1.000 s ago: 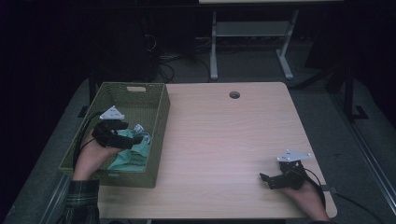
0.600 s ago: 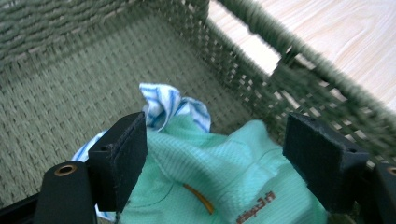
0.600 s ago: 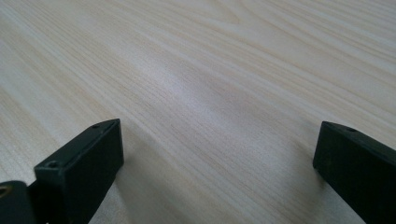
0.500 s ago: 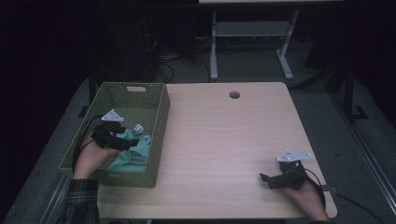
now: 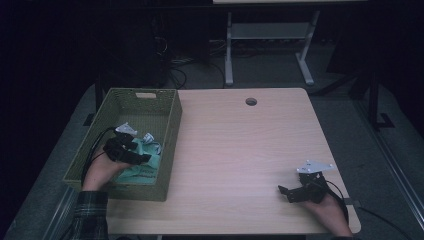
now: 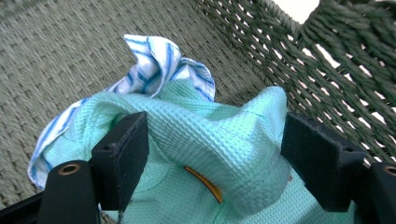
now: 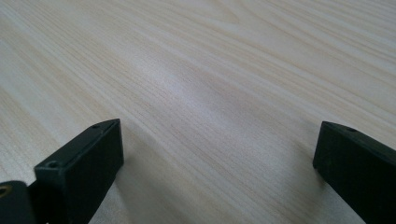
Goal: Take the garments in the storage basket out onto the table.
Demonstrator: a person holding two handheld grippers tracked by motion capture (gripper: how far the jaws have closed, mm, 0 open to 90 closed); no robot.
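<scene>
Down inside the green woven basket (image 5: 165, 107), at the left edge of the tabletop (image 5: 240, 145), we had our left gripper (image 5: 141, 157) low over the mint-green waffle cloth (image 6: 219, 140). That cloth lay crumpled toward the basket's near end, against its right-hand wall, bunched into a soft ridge. In the left gripper view the ridge ran roughly across from one jaw to the other, humped up in the middle; as a crumpled heap, it pointed no clear way. Our jaws had just been closing a little, and they stood spread with the ridge between them: the left one sat against the fabric, the right one looked just clear of it, so no pinch yet. We counted two cloths in the basket: the mint-green one, and one white cloth with blue stripes (image 6: 156, 65) poking up behind it and trailing along its left edge. The mint one showed a small waffle texture, and a thin orange sliver (image 6: 205, 183) sat in a fold. Over at the tabletop's near right corner, we held the right gripper (image 5: 287, 191) low over bare wood, well apart from the basket, jaws spread wide with nothing between them. One basket, two cloths, two grippers.
</scene>
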